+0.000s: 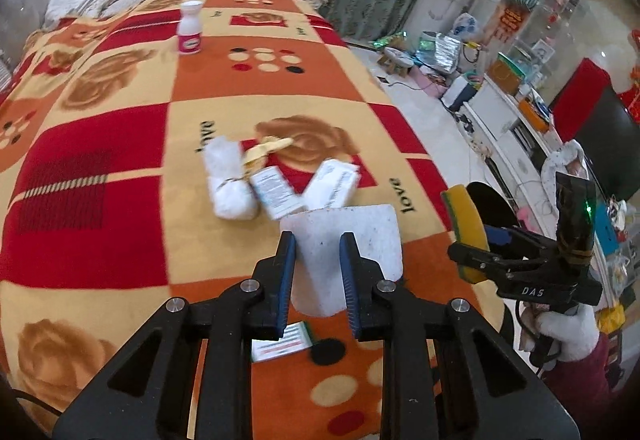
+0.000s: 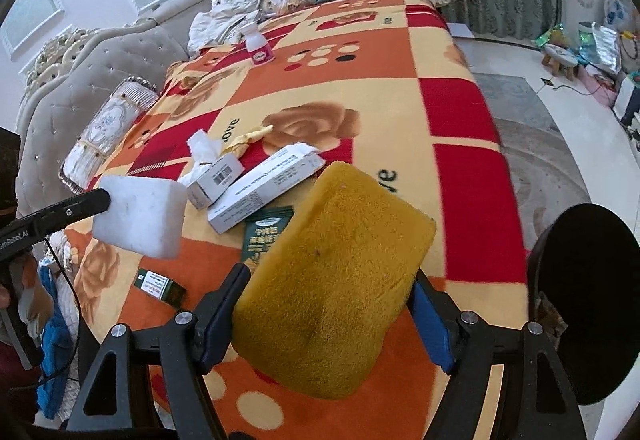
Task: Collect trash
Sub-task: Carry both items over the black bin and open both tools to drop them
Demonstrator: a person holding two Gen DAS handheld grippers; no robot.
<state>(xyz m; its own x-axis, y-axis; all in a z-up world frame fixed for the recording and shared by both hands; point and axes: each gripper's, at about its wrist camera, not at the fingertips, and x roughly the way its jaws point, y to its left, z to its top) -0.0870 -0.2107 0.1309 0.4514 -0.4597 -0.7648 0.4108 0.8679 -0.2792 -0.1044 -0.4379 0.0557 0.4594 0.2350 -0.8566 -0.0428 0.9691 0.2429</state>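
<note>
Nearest the lens, the left hand-held gripper (image 1: 317, 272) is clamped on a white rectangular foam block (image 1: 348, 240), lifted clear of the orange-and-red patterned blanket (image 1: 120, 167) on the bed. At three o'clock, the right hand-held gripper (image 2: 326, 306) pinches a yellow rectangular sponge with a green backing (image 2: 336, 280), also off the blanket. Two items are therefore in hand. Left on the bed, at twelve o'clock: a crumpled white tissue (image 1: 228, 179), two white cardboard boxes (image 1: 276, 193), a yellow wrapper scrap (image 1: 264, 151) and, farther back, a white plastic bottle with a pink label (image 1: 190, 29); small green packets (image 2: 160, 286) lie close in. No bin identifiable. Judged: collection early, most items outstanding.
</note>
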